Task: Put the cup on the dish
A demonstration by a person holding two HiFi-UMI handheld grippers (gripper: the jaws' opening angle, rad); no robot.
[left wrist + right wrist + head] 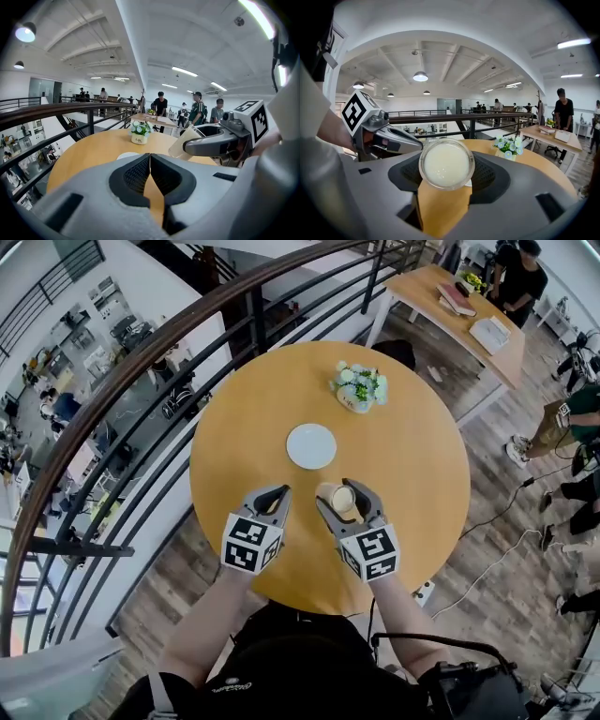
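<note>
Cup, w/ pale contents, was gripped in right claw, near the dish but not on it. Grasp done; short carry + set-down left. Left claw was closed, empty, over tabletop.

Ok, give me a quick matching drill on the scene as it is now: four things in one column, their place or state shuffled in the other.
Things:
1. cup
2. dish
3. flowers
4. left claw

Place or state:
A. shut, empty
B. bare, middle of the table
C. far side of the table
D. held in the right claw

Pairs: 1-D, 2-B, 3-C, 4-A.
</note>
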